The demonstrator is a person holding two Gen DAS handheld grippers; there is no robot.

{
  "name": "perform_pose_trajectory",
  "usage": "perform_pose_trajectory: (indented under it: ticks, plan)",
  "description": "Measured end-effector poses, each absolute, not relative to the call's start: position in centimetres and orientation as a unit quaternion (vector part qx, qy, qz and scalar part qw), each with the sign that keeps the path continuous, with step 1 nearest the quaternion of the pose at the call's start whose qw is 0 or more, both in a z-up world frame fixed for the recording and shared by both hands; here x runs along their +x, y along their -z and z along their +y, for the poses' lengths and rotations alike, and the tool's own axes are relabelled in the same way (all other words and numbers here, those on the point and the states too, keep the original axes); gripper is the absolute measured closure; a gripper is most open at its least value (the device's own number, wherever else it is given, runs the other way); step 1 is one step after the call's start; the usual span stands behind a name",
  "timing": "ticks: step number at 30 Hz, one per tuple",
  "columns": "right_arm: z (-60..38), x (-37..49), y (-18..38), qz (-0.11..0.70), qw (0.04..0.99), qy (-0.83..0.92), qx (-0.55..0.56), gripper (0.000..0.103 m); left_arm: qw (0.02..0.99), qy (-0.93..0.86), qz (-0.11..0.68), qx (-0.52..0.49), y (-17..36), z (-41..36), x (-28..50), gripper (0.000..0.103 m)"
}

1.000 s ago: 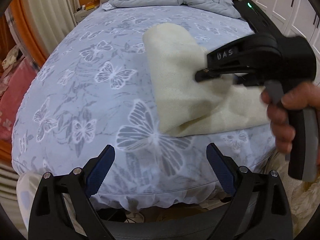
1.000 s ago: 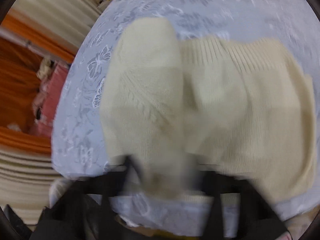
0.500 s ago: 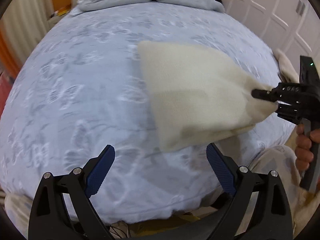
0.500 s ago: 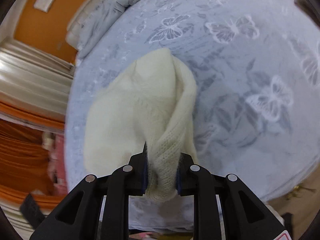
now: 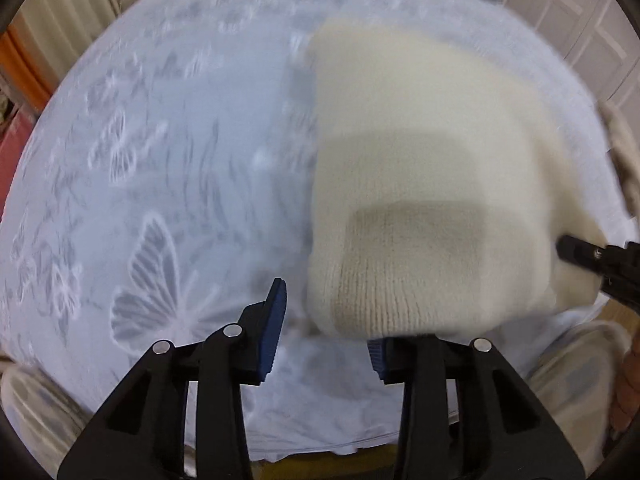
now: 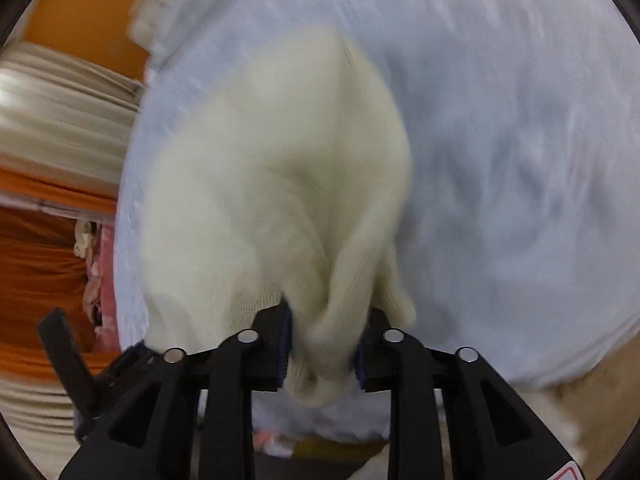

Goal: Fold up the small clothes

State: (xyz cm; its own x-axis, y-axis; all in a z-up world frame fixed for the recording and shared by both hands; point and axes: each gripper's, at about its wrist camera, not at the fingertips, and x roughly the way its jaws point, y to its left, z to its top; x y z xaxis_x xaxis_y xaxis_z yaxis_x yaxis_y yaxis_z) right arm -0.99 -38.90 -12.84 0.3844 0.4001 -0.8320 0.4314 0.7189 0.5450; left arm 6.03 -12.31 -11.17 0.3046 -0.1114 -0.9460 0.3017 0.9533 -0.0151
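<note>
The cream knitted garment (image 5: 420, 184) lies on the pale blue butterfly-print bedspread (image 5: 160, 160), its near-right corner bunched and pinched tight in the right gripper (image 6: 324, 344). The left gripper (image 5: 326, 332) is spread wide at the near-left corner, gripping nothing. Best next: close it on both layers, then lift both corners level, keeping the edge taut.
</note>
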Motion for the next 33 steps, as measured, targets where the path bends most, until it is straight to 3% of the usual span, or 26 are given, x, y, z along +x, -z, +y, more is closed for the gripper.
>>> perform_pose_trajectory:
  ticks: [3,6,7,9,11,12,13,15,16,20,23,25,26,29,31,33]
  plan:
    - [-39.0,-1.6,9.3,0.532,0.777,0.050,0.334,0.049,0.812,0.141,0.557,0.101,10.1,-12.2,4.9,0.058]
    - [-39.0,-1.7,5.2,0.497,0.817,0.093,0.276,0.041,0.827,0.165,0.529,0.096,7.4,-11.3,3.4,0.046]
    - [-38.9,-1.1,4.5,0.489,0.825,0.086,0.269,0.031,0.830,0.169,0.523,0.094,6.8,-10.9,3.1,0.044]
    - [-39.1,0.7,4.5,0.484,0.832,0.078,0.258,0.019,0.834,0.174,0.518,0.077,6.0,-10.1,2.6,0.034]
    - [-39.3,3.9,6.8,0.502,0.820,0.056,0.268,0.016,0.836,0.173,0.517,0.063,5.4,-9.5,2.5,0.033]
    - [-39.4,4.7,8.0,0.517,0.807,0.049,0.280,0.019,0.837,0.174,0.516,0.056,4.9,-9.2,2.4,0.032]
    - [-39.4,5.9,9.6,0.534,0.790,0.047,0.297,0.046,0.838,0.176,0.514,0.053,4.7,-9.1,2.5,0.032]
    - [-38.7,7.5,10.5,0.546,0.783,0.044,0.294,0.078,0.841,0.176,0.508,0.056,3.8,-9.0,2.6,0.030]
    - [-38.2,7.7,8.4,0.521,0.808,0.037,0.272,0.085,0.843,0.178,0.504,0.055,3.3,-8.8,2.6,0.029]
    - [-37.5,6.7,2.0,0.434,0.865,-0.018,0.250,0.085,0.855,0.179,0.485,0.033,1.7,-8.3,3.3,0.021]
    - [-37.6,7.9,4.7,0.465,0.860,-0.004,0.211,0.085,0.853,0.177,0.489,0.032,2.3,-8.9,4.2,0.021]
    - [-38.8,9.2,11.0,0.545,0.813,0.025,0.206,0.078,0.849,0.173,0.498,0.036,3.2,-9.7,4.8,0.021]
    - [-40.0,8.8,12.3,0.532,0.810,0.019,0.245,0.077,0.847,0.170,0.502,0.034,3.6,-10.1,5.1,0.021]
    - [-42.3,6.8,9.5,0.489,0.808,0.032,0.328,0.060,0.836,0.182,0.518,0.018,4.3,-10.5,6.0,0.019]
    - [-42.7,5.1,7.7,0.464,0.823,0.037,0.325,0.026,0.826,0.191,0.531,-0.010,4.8,-10.4,7.0,0.015]
    - [-43.0,3.1,7.0,0.460,0.826,0.054,0.321,0.015,0.821,0.193,0.537,-0.033,5.2,-10.7,8.0,0.011]
